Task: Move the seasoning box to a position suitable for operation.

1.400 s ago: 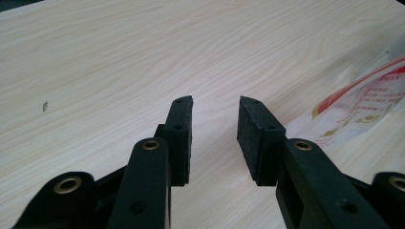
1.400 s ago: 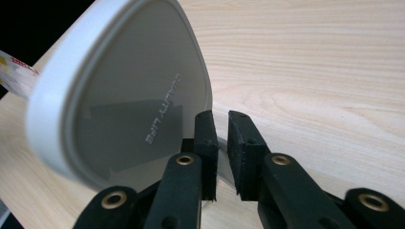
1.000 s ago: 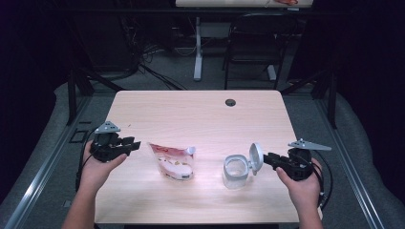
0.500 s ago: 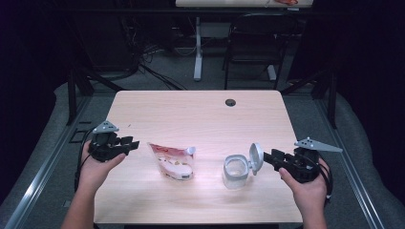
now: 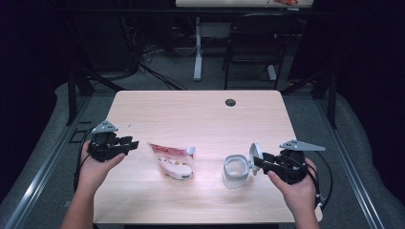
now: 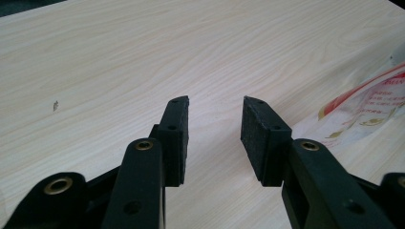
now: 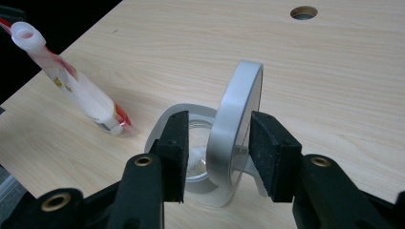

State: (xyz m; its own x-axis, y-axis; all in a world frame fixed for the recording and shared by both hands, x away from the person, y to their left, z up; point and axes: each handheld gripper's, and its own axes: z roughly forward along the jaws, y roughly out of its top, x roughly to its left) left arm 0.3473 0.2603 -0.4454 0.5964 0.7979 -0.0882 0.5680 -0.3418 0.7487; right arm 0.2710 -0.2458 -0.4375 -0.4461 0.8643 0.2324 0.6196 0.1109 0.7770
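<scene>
Clear plastic, the container (image 5: 235, 170) sits on the worktop (image 5: 200, 112) right of the pouch (image 5: 172, 161), its hinged lid (image 7: 236, 117) upright. Your right hand-held gripper (image 7: 217, 152) has just opened and straddles that lid without pressing; your left hand-held gripper (image 6: 214, 136), left of the pouch, gapes empty. Next, fetch the pouch to pour.

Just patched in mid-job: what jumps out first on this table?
The clear container at the table's near right, its round hinged lid standing open on edge. The right gripper straddles that lid; its jaws have just been opening and the pads stand off it. To the left lies a red-and-white spouted pouch, with the left gripper beside it, jaws apart and empty.
</scene>
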